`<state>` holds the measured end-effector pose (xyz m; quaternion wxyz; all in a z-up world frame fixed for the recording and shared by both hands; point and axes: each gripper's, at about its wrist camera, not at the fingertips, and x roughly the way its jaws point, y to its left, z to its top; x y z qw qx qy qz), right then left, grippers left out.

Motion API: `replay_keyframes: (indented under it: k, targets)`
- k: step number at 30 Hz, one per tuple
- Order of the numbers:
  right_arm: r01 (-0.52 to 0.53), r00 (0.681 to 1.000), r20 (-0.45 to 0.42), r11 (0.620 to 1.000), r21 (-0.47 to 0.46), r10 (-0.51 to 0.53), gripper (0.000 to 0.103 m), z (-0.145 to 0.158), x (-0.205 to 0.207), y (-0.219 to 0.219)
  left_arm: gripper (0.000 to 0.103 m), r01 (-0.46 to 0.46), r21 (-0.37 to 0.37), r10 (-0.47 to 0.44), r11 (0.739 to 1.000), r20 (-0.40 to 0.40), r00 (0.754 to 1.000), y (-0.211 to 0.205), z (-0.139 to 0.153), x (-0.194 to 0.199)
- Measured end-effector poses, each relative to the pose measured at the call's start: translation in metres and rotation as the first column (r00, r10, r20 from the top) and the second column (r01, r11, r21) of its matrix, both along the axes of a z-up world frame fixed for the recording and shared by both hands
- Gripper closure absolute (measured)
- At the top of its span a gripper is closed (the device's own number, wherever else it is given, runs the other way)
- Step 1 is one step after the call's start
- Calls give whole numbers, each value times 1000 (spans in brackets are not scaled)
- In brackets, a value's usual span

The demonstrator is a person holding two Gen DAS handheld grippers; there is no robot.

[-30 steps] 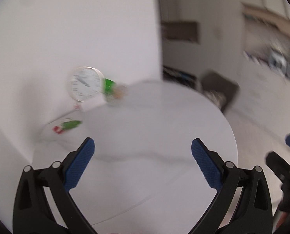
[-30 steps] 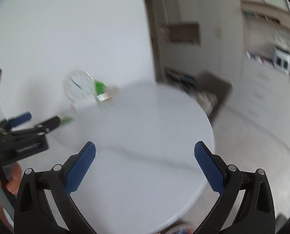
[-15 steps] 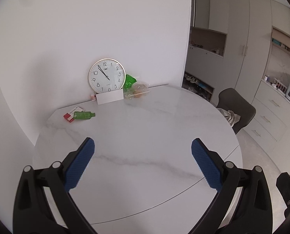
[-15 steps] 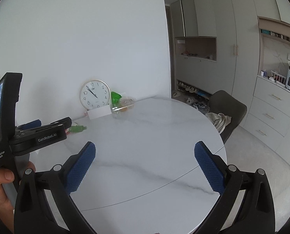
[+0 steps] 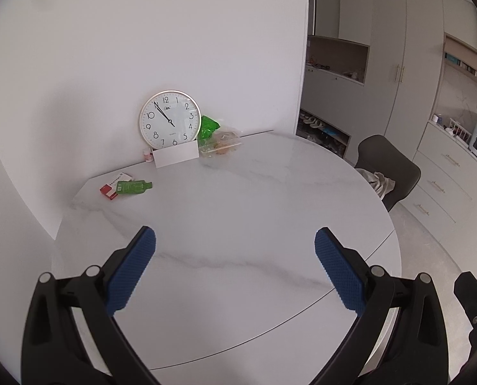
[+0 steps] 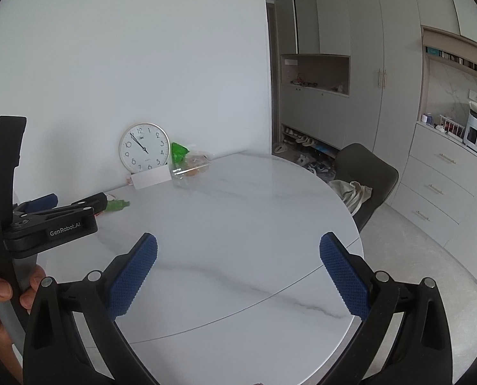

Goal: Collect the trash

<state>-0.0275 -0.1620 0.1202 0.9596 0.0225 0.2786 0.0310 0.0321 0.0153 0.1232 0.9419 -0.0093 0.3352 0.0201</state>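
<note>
A green bag (image 5: 208,125) and a clear plastic box (image 5: 221,143) with food bits sit at the back of the round white table (image 5: 238,211), just beside a clock (image 5: 170,118) that leans on the wall. A white card (image 5: 176,157) stands in front of the clock. Off to the left, near the wall, a small green bottle (image 5: 133,186) lies on its side, touching a red and white box (image 5: 114,186). So these bits that look like trash lie on the table, and I see no bin or bag to put them in. Some may be gone already; I cannot tell. The left gripper (image 5: 235,258) hangs over the near part of the table, fingers spread wide, holding nothing. The right gripper (image 6: 238,263) is the same, spread wide with nothing in it. Both are well apart from the trash. On the side of the left tool I can read "GenRobot.AI". The clock has numbers one to twelve. The writing on the bottle and box is too small to read.
</note>
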Motion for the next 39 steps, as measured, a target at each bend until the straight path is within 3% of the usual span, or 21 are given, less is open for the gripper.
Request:
replay_keyframes:
  k: [39]
  targets:
    - [-3, 1000, -22, 1000, -22, 2, 2, -6, -5, -1, 8, 14, -20, -15, 1000, -29, 999, -1, -8, 2]
